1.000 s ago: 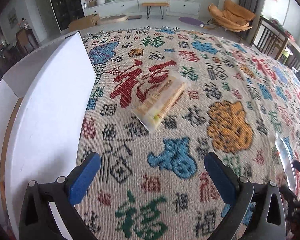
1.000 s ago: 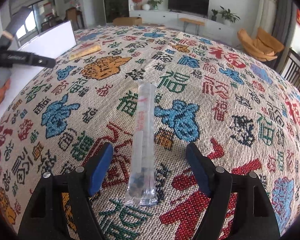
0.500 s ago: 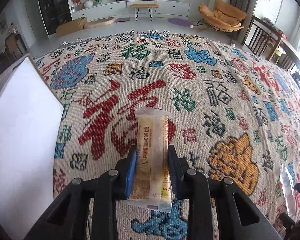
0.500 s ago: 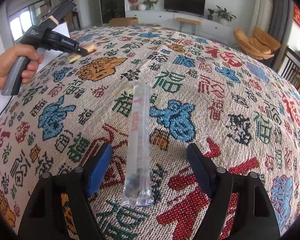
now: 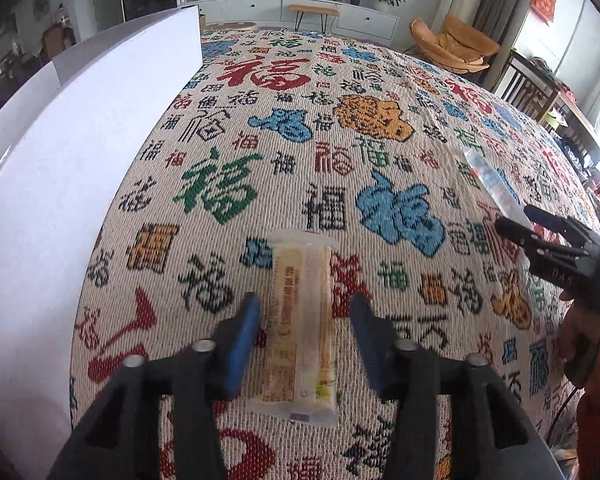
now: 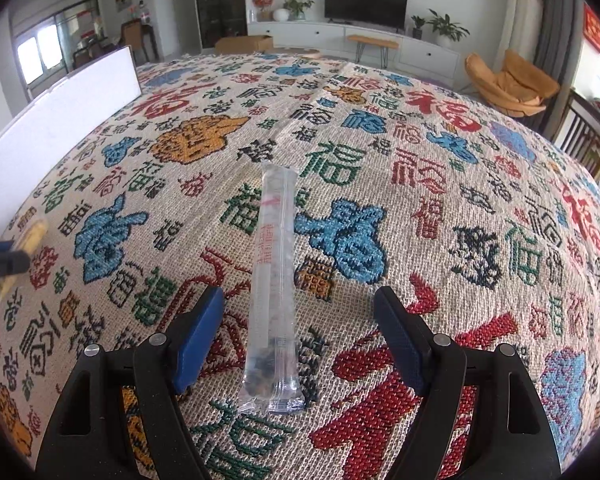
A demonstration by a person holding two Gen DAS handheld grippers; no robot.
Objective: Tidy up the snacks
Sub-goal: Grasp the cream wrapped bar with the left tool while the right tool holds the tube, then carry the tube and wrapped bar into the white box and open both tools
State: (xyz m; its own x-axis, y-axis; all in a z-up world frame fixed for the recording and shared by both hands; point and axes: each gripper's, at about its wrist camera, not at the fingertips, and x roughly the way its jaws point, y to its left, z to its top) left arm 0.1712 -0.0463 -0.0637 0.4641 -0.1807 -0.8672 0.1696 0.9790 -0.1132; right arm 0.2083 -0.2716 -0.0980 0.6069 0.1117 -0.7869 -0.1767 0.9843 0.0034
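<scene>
Two snack packets are seen on the patterned tabletop (image 5: 380,80). The yellow biscuit packet (image 5: 302,320) lies between the left tongs (image 5: 304,320), whose jaws have just been opening and stand clear of it. The clear tube packet (image 6: 274,280) lies between the right tongs (image 6: 300,320), spread wide, untouched.
</scene>
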